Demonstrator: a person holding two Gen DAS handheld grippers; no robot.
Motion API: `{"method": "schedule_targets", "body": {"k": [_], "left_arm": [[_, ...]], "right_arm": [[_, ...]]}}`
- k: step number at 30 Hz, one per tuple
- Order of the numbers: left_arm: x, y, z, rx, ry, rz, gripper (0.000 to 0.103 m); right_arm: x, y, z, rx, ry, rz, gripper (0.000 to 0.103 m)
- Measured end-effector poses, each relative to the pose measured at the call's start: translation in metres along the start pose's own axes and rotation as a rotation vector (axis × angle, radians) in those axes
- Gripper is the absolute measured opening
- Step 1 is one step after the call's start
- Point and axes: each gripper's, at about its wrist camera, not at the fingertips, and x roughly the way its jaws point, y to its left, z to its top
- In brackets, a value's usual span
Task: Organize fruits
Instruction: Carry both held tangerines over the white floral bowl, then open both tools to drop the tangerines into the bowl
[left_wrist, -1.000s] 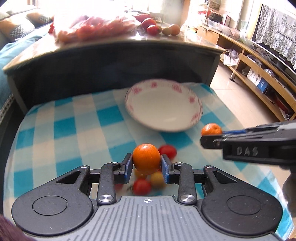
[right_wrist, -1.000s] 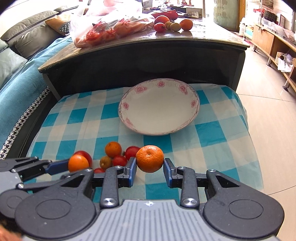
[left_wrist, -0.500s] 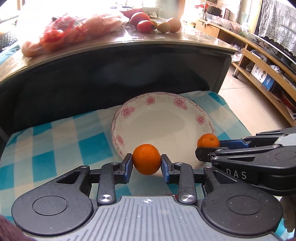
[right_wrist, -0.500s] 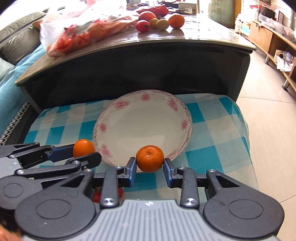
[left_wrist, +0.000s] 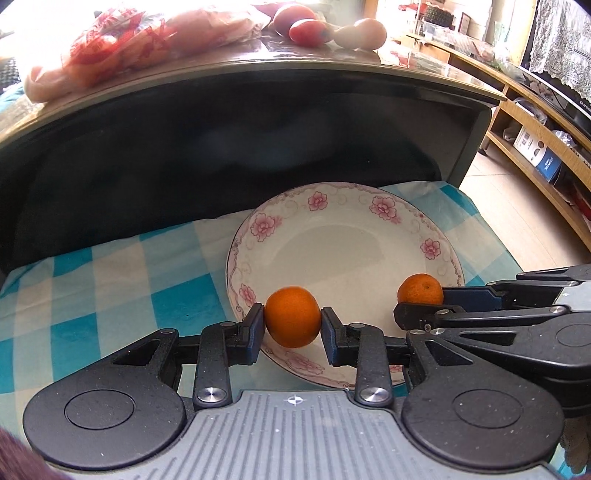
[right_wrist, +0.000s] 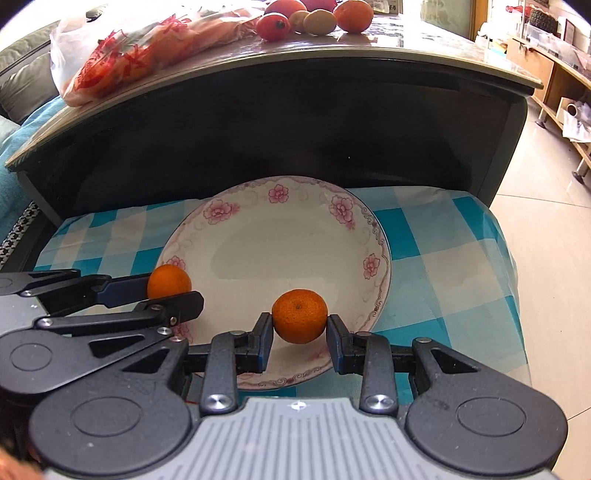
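The left tool (left_wrist: 292, 322) is clamped on a small mandarin orange (left_wrist: 292, 316), its two blue-faced pads pressed against the fruit's sides, and holds it over the near rim of a white plate (left_wrist: 343, 254) with pink flowers painted around its edge. The right tool (right_wrist: 299, 326) is likewise clamped on a second mandarin (right_wrist: 299, 316), stem dimple facing the camera, held above the plate's near edge. In the left wrist view the right tool comes in from the right with its mandarin over the plate's right side; in the right wrist view the left tool comes in from the left with its fruit over the plate's left side, so the two tools sit side by side, near each other but not touching. Whether either fruit touches the plate cannot be told. The plate rests on a blue and white checked cloth (right_wrist: 443, 251) that covers a low surface. Behind it stands a dark worktop (right_wrist: 332, 55) with a glossy top, carrying a plastic bag of reddish fruit (right_wrist: 122, 55) and several loose fruits (right_wrist: 314, 16) toward its far side. A tiled floor (right_wrist: 546, 258) lies to the right.
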Motion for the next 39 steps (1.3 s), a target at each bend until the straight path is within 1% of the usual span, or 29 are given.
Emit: {"method": "schedule_targets", "body": {"k": [3, 5, 7, 9, 11, 17, 23, 26, 31, 35, 39], "left_arm": [[-0.001, 0.001, 0.0, 0.001, 0.002, -0.004, 0.041], [-0.002, 0.001, 0.001, 0.002, 0.0, -0.002, 0.045], [-0.005, 0.002, 0.001, 0.002, 0.001, 0.009, 0.059], [-0.01, 0.004, 0.0, 0.001, -0.005, -0.001, 0.063], [-0.015, 0.004, -0.001, 0.01, -0.012, -0.008, 0.063], [-0.038, 0.005, -0.006, 0.027, -0.039, 0.006, 0.067], [-0.069, 0.011, -0.019, 0.037, -0.065, 0.008, 0.068], [-0.085, 0.016, -0.03, 0.035, -0.076, 0.013, 0.069], [-0.107, 0.023, -0.049, 0.032, -0.084, 0.016, 0.07], [-0.123, 0.029, -0.065, 0.017, -0.094, 0.001, 0.071], [-0.131, 0.034, -0.08, -0.01, -0.095, -0.013, 0.071]], "right_arm": [[0.0, 0.0, -0.002, -0.001, -0.004, -0.001, 0.035], [-0.001, 0.0, -0.003, -0.001, -0.009, -0.005, 0.035], [-0.002, 0.0, -0.003, 0.001, -0.007, -0.004, 0.035], [-0.005, 0.0, -0.003, 0.007, -0.01, -0.009, 0.035], [-0.009, -0.002, -0.002, 0.014, -0.02, -0.01, 0.035], [-0.027, 0.002, 0.0, 0.013, -0.062, 0.007, 0.037], [-0.057, 0.001, -0.003, 0.062, -0.118, 0.012, 0.037], [-0.073, 0.004, -0.009, 0.07, -0.134, 0.008, 0.038], [-0.096, 0.019, -0.026, 0.06, -0.151, 0.034, 0.038], [-0.11, 0.033, -0.041, 0.049, -0.153, 0.059, 0.038], [-0.119, 0.045, -0.057, 0.033, -0.147, 0.079, 0.041]]}}
